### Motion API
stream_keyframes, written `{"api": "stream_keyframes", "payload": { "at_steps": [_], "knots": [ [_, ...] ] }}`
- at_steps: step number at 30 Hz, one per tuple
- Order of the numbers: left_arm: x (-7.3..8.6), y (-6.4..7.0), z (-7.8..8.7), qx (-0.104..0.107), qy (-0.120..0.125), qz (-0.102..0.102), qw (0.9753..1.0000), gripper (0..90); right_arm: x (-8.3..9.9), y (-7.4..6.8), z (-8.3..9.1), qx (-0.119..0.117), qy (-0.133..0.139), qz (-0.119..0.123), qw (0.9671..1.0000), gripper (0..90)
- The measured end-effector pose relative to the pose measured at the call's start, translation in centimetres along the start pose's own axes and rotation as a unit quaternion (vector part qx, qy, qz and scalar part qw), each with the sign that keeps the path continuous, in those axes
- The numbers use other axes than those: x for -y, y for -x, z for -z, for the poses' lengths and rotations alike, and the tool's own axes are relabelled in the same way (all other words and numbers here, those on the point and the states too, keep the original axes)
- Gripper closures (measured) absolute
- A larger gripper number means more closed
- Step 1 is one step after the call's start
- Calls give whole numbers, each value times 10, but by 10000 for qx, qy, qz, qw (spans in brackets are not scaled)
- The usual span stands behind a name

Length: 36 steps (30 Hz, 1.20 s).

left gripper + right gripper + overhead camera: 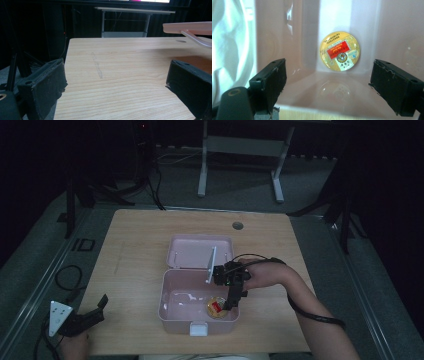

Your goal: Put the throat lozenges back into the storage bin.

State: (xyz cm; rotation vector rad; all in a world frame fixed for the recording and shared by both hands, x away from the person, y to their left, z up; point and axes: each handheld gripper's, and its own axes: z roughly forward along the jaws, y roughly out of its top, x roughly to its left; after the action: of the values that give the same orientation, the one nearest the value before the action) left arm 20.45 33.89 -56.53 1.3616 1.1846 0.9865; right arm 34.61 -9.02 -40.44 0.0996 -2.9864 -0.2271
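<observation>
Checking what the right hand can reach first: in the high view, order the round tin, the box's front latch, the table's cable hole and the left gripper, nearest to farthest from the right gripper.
1. Round tin, just beside the right gripper, inside the box.
2. Front latch, box's near wall.
3. Cable hole, table's far edge.
4. Left gripper, table's near left corner.

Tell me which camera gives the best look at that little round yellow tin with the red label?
The right gripper view: the round yellow tin lies face-on between the open jaws, its red label plain against the pink box. The high view shows it as a small yellow spot in the box's near right corner, under the right gripper.
</observation>
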Motion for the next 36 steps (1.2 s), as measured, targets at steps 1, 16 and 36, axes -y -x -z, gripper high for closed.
{"api": "stream_keyframes", "payload": {
  "at_steps": [1,16,36],
  "knots": [
    [0,0,0,0,0,0,10000,30,3,0,3,30,42,-13,10000,133],
    [0,0,0,-5,-22,-30,10000,30,74,8,25,392,718,-630,9947,128],
    [0,0,0,-7,-19,-29,10000,30,162,31,-45,1190,2006,-1599,9592,125]
  ]
}}
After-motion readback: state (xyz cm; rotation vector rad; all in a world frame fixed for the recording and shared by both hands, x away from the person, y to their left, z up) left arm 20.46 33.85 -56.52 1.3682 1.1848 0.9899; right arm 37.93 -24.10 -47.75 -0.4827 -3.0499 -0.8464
